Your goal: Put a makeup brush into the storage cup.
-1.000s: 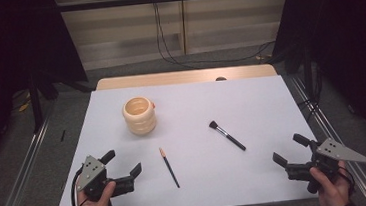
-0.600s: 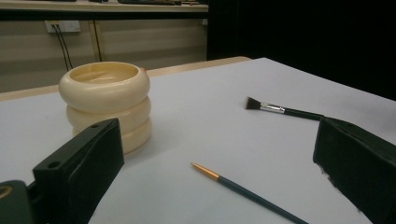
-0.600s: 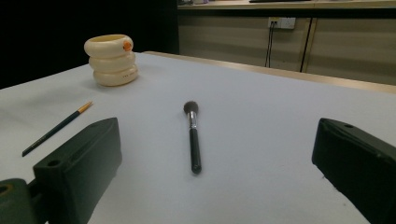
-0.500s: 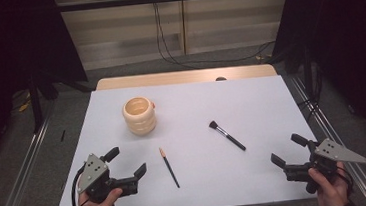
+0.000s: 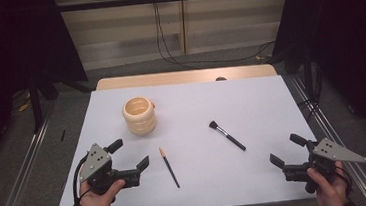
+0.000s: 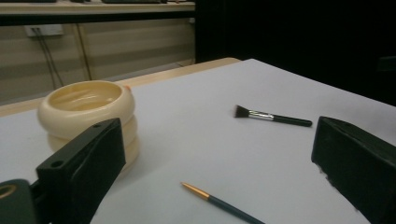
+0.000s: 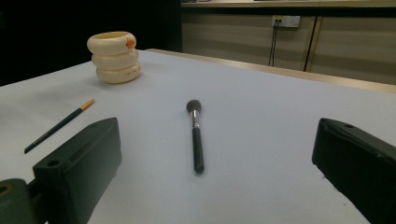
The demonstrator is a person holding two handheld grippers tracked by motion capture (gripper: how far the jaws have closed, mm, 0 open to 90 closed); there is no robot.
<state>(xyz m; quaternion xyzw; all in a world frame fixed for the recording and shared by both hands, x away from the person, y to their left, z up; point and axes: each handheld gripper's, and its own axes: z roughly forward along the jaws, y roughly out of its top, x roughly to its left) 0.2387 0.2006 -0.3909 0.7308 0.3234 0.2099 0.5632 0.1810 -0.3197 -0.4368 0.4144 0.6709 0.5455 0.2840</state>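
Lining up on two brushes now. My left gripper [image 5: 129,156] hangs with jaws spread wide, grasping nothing, just beside the thin brush [image 5: 169,167] lying flat near the table's [image 5: 251,102] front edge. My right gripper [image 5: 286,150] is spread and empty too, aimed along the makeup brush [image 7: 195,135] at mid-table, well apart from the cream ringed cup [image 5: 139,115]. Both look light, stiff and thin, likely to roll or skid on the smooth sheet. I'd pinch each mid-handle, clear of the bristles.
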